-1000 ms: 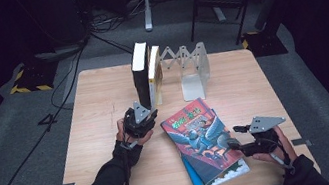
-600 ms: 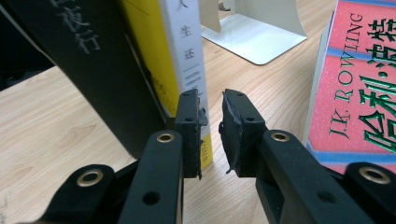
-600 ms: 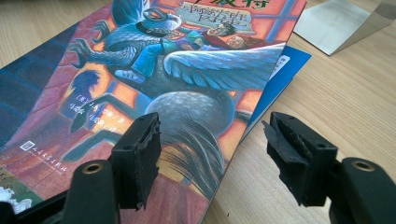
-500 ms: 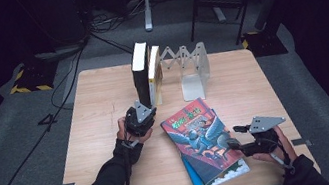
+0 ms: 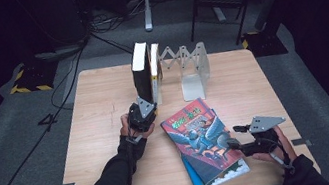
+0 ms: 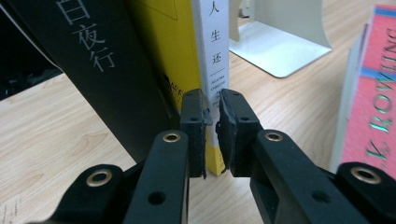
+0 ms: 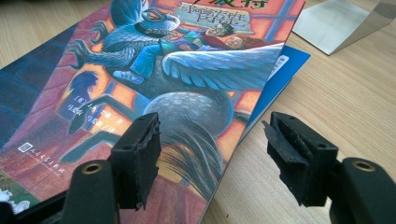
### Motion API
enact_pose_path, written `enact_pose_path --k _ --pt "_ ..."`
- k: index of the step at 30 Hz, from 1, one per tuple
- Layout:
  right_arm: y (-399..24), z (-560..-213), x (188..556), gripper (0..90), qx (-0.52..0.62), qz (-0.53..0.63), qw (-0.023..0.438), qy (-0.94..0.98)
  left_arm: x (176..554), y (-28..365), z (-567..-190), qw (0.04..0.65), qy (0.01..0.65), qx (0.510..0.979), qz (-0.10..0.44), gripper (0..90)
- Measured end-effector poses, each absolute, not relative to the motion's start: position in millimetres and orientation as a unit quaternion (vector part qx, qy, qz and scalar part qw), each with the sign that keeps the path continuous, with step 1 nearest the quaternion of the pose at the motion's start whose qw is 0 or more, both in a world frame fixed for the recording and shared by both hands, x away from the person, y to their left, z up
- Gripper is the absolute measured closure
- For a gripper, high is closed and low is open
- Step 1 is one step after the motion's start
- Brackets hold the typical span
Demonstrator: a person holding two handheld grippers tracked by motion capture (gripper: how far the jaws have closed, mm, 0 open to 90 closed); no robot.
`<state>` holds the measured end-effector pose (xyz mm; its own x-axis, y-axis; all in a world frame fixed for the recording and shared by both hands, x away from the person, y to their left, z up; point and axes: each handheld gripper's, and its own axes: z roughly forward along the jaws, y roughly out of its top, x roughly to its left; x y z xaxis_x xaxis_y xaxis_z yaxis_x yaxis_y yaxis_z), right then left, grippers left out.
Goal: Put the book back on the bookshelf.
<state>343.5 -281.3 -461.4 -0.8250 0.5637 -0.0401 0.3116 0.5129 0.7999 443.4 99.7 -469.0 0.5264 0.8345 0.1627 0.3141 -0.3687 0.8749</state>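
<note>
The left hand-held gripper has just been closing and now pinches the low end of the thin white-spined book's spine. This book stands upright at the far left of the tabletop, leaning on the thick black book, its long axis vertical and spine facing near. With such a narrow, low grip it could pivot or slip, toppling its neighbour. The right hand-held gripper hangs open over the colourful book.
</note>
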Motion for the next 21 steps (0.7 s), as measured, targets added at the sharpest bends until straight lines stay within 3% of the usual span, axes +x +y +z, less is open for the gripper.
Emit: enact_pose_path --k 21 --pt "-282.2 -462.5 344.5 34.0 0.258 0.426 0.145 0.855 463.2 94.9 -470.1 0.419 0.41 0.745 0.317 81.1"
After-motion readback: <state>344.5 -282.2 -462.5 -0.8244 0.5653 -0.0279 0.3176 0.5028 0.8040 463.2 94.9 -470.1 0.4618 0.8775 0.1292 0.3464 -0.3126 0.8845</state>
